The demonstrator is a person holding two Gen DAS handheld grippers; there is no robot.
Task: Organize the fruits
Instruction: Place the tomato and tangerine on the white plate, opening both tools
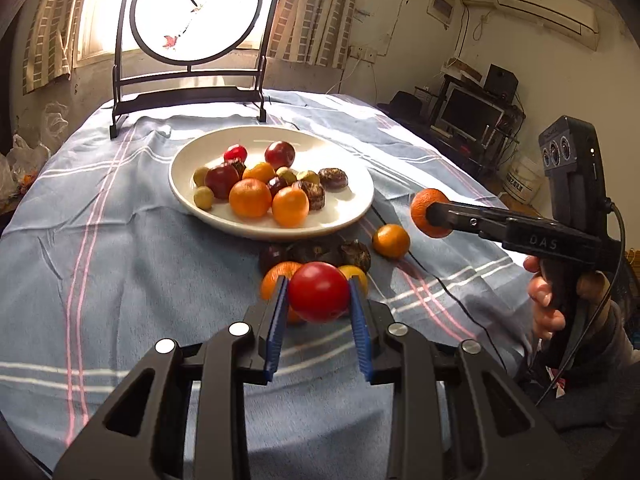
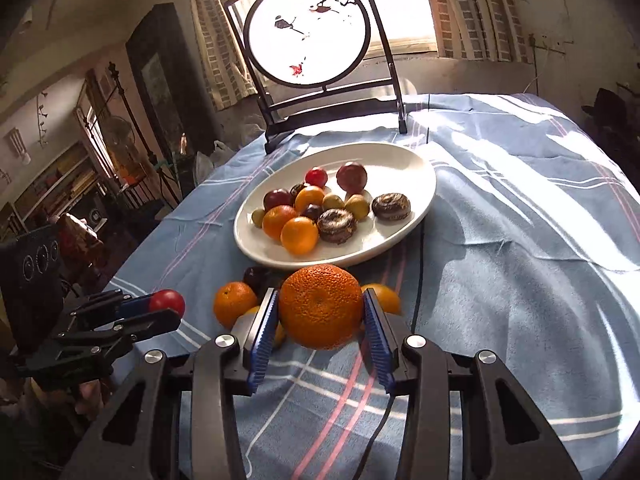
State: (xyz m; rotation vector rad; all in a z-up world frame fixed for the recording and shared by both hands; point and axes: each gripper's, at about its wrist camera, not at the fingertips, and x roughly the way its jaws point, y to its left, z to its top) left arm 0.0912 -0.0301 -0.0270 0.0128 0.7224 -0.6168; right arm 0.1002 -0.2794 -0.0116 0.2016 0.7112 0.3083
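Tomato (image 1: 319,292) being clenched in left gripper (image 1: 320,312), orange (image 2: 320,306) in right gripper (image 2: 321,320); both hovering, tilting down near plate (image 1: 352,216).

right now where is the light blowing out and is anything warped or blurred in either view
Left wrist view: the window behind the round screen is blown out; sun glare on the white plate; fisheye bends the edges. Right wrist view: same window washout, bright sun streaks on the blue cloth, dark corners; the fruit stays sharp in both.
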